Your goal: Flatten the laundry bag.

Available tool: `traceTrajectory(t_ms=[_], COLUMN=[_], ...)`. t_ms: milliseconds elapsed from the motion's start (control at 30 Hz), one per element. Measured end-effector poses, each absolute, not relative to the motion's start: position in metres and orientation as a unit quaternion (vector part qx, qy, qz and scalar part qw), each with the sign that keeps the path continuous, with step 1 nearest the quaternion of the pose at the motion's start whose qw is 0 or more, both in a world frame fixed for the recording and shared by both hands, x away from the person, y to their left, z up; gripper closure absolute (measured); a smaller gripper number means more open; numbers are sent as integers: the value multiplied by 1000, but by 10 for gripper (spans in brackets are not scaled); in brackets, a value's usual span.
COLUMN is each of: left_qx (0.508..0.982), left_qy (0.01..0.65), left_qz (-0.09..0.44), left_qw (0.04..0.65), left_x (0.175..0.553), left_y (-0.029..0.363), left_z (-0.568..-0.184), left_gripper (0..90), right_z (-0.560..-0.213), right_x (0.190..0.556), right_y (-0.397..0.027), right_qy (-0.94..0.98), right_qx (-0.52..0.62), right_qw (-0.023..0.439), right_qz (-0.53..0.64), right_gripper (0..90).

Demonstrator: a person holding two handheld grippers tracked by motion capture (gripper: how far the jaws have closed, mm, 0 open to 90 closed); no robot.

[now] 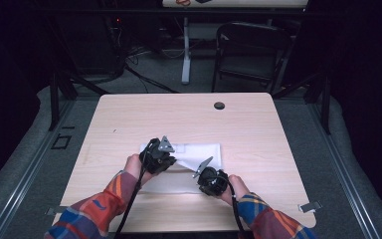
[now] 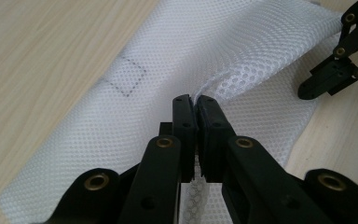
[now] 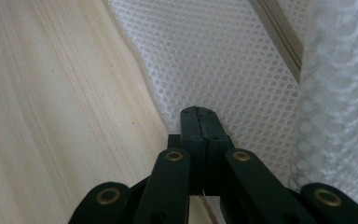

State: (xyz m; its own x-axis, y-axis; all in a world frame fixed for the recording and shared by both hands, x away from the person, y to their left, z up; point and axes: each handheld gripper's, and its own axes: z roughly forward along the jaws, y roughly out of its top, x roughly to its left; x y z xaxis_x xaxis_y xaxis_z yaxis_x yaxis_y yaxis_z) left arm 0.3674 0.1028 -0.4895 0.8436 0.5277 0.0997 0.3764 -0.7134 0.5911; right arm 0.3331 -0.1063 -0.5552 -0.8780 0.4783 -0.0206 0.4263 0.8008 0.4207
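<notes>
A pale wooden bench (image 1: 258, 124) carries a white mesh bag (image 1: 199, 152), lying flat near my side at the middle. My left tongs (image 2: 195, 100) are clamped on a raised fold of the mesh. My right tongs (image 3: 200, 112) are closed at the bag's edge, seemingly pinching it. Judging by this, the fold has just begun; most of the bag lies unfolded.

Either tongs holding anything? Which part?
Left tongs pinch a raised fold of the white mesh bag; right tongs clamp its edge.
</notes>
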Motion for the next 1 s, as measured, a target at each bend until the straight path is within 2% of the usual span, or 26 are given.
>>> traceTrajectory(t_ms=[1000], left_qx=[894], left_qy=[285], left_qz=[190], left_qw=[289], left_x=[419], left_y=[104], left_z=[-443], left_gripper=[867], right_z=[-554], right_x=[331], right_y=[-110], right_qy=[950], right_qx=[236], right_qw=[45], right_qz=[198], right_gripper=[900])
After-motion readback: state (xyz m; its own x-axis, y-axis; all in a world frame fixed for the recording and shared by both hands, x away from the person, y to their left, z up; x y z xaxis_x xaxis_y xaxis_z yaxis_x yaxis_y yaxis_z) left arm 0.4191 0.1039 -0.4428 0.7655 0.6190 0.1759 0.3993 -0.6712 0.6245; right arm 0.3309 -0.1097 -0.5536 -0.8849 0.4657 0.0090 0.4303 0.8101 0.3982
